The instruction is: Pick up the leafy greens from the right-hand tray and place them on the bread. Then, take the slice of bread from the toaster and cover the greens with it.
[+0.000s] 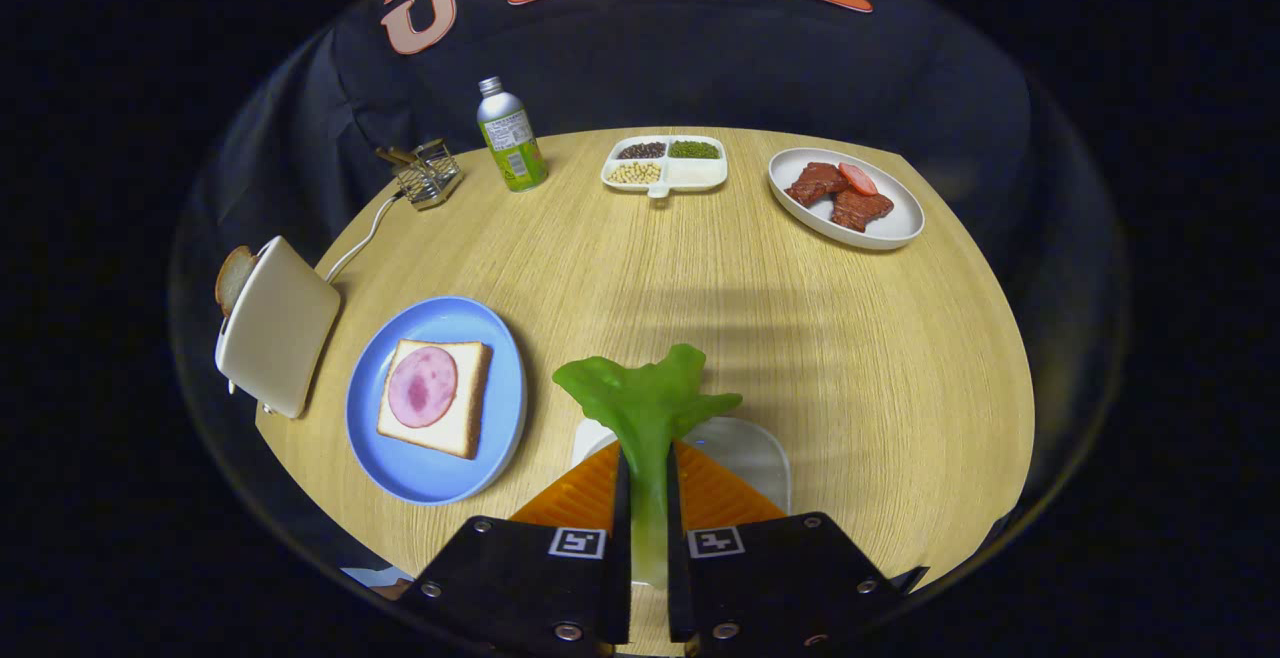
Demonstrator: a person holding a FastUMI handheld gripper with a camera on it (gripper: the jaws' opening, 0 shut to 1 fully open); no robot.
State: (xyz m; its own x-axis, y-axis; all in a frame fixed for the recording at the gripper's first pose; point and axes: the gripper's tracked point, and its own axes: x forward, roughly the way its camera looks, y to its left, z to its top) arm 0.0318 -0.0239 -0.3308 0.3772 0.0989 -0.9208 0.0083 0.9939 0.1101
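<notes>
My gripper (645, 498) is shut on the pale stalk of the leafy greens (648, 400), whose green leaves fan out just ahead of the fingers. Below and behind them lies the white tray (752, 448). To the left of the fingers a blue plate (412, 473) holds a slice of bread (460, 420) topped with a round of pink ham (422, 386). Further left stands a cream toaster (278, 326) with a slice of bread (232, 276) sticking out of its far side.
On the round wooden table (850, 338), far beyond the fingers, stand a green bottle (511, 136), a small wire rack (428, 173), a divided dish of beans (665, 164) and a white plate of meat (890, 223). A white cord (360, 238) runs from the toaster.
</notes>
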